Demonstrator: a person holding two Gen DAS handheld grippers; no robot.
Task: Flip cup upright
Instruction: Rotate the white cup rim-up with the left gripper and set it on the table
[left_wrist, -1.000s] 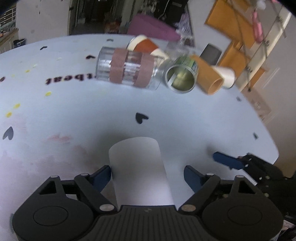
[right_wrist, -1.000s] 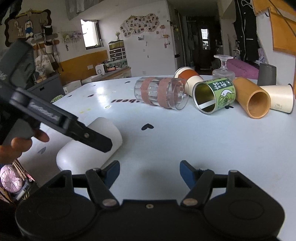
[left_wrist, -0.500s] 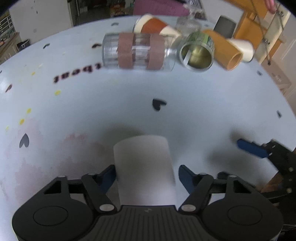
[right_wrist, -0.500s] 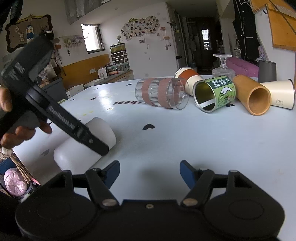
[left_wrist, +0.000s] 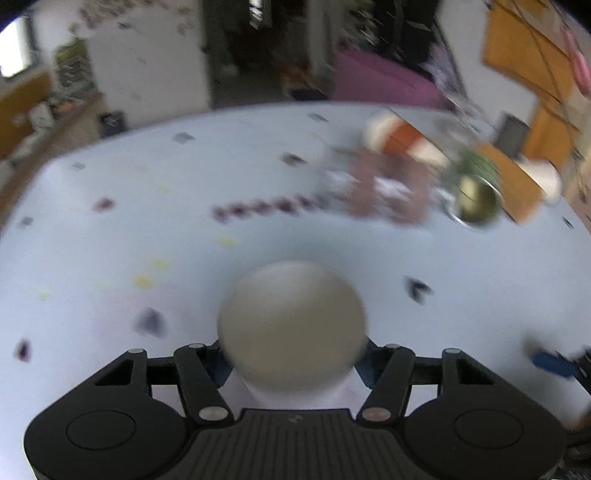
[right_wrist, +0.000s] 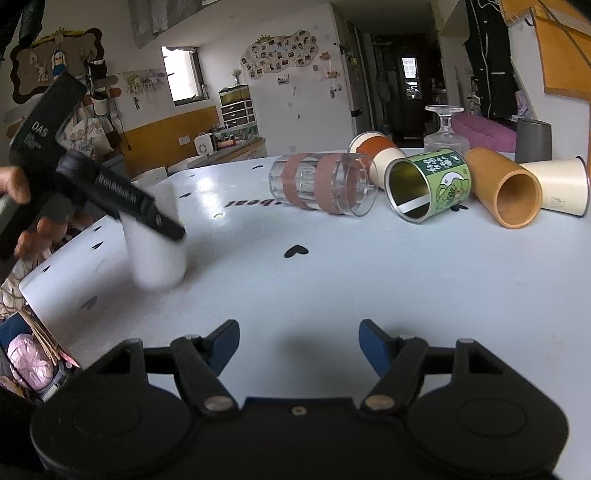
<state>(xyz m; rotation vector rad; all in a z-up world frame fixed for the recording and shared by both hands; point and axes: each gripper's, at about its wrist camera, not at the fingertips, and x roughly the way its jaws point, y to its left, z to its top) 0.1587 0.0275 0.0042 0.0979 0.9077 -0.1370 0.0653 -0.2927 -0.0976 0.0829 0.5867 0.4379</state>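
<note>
Now left gripper (left_wrist: 293, 363) grips white cup (right_wrist: 155, 240), tilted; right gripper (right_wrist: 299, 341) open.

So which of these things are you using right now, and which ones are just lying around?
In use:
- white cup, being tipped up
- left gripper, clamped on that cup

Just lying around:
- right gripper, open and holding nothing
- glass tumbler with brown bands, on its side
- green tin, on its side
- wooden cup, on its side
- cream cup, on its side
- stemmed glass, upside down
</note>
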